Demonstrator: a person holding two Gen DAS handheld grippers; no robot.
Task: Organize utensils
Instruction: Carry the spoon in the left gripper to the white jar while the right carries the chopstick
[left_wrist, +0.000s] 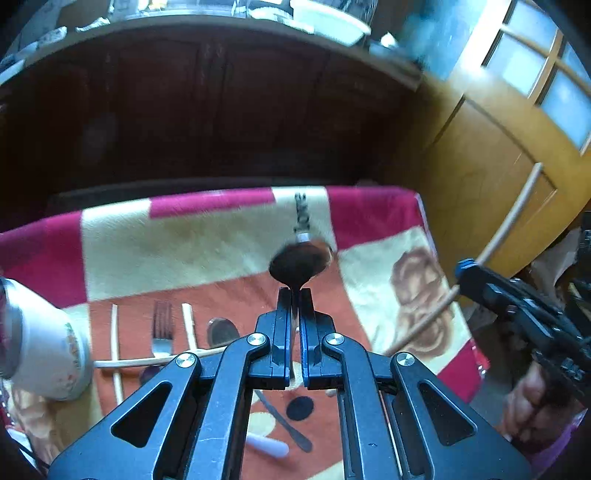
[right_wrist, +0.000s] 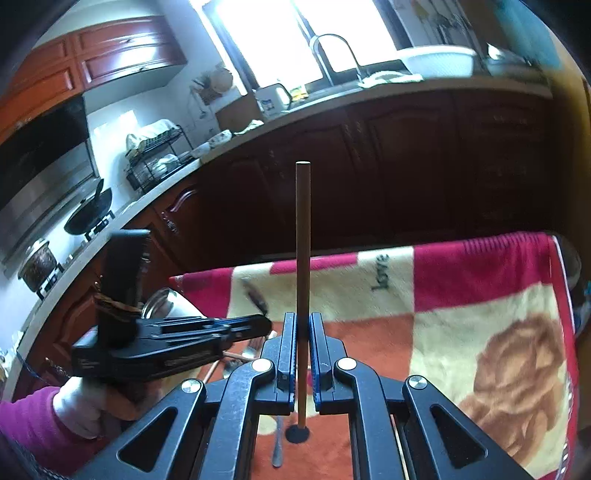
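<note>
Steel spoon clamped by its handle in the left gripper, bowl pointing away, lifted clear above the patterned blanket. Left wrist view: at the left edge a white cup lies tipped toward the camera; its inside is out of sight here. Near it on the blanket lie a fork, loose chopsticks and another spoon, partly behind the gripper. At right, the right gripper pinches a pale chopstick slanting up, a hand below it.

Right wrist view: right gripper shut on a brown chopstick standing straight up between the pads. Left gripper crosses from the left, held by a hand in a magenta sleeve. Behind it the cup's steel rim shows; contents cannot be told. A utensil handle lies on the blanket near the camera.
</note>
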